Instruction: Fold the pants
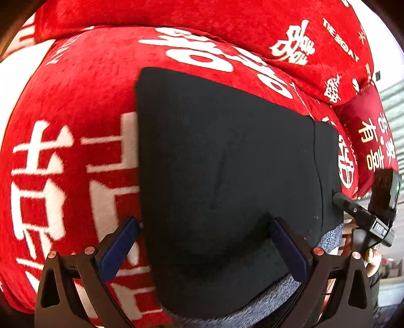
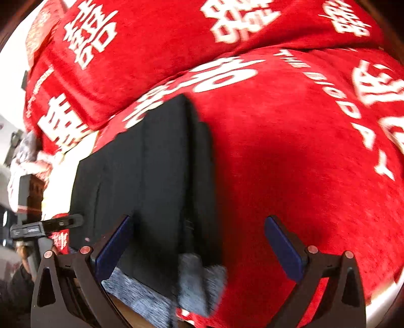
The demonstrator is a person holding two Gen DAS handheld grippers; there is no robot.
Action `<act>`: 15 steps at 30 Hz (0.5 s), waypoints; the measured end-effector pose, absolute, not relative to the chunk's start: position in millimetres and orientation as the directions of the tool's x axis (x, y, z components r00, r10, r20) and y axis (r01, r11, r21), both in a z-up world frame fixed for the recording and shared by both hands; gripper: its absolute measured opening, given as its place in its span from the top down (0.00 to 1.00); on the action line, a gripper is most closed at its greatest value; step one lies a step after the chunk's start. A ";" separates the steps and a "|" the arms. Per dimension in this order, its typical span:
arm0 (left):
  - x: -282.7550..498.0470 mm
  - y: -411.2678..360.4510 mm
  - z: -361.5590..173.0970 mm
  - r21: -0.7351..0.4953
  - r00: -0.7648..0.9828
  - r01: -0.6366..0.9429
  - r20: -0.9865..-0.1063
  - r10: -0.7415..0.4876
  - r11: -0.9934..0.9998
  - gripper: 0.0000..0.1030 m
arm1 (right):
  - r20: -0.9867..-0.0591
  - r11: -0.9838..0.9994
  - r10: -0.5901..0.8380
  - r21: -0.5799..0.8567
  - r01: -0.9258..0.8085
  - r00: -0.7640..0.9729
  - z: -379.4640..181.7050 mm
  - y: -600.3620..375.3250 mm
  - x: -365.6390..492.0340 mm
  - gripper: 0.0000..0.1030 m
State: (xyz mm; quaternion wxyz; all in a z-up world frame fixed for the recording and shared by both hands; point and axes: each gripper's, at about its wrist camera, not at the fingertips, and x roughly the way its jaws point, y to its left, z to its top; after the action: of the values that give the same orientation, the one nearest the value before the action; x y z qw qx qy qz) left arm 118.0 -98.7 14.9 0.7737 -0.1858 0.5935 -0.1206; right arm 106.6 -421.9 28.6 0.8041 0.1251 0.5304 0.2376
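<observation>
A red blanket printed with big white characters covers the whole surface, and a plump red cushion in the same print sits along the far side. On the blanket lie the pants, black on the outside with a grey fleecy lining showing at the near edge; they look already doubled into a flat, fairly tidy block with layered edges visible from the right wrist view, so I'd judge the folding well along. They strike me as soft and limp but thick, a lined winter pair, so light enough to lift yet bulky at a fold, likely to spring open a little and to drag on the plush blanket rather than slide. The left gripper hovers over the near left part of the block, jaws spread wide with nothing between them, one finger on the blanket side and one over the fabric. The right gripper is likewise wide open and holding nothing, straddling the block's right-hand edge. The best hold, I'd say, is at the near corners, pinching all the stacked layers together, lining included, so none peels away.
</observation>
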 end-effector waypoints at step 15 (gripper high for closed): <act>122.9 -111.7 11.1 -0.388 0.372 -0.002 -0.856 -0.359 0.922 0.00 | -0.783 0.828 0.538 0.421 -0.371 0.312 16.8 -380.5 120.3 0.00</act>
State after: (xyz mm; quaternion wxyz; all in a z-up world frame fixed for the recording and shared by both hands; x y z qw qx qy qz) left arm 122.8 -111.7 11.1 0.8116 -0.1645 0.5497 -0.1099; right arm 120.3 -380.5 16.8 0.8057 0.0814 0.5145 0.2820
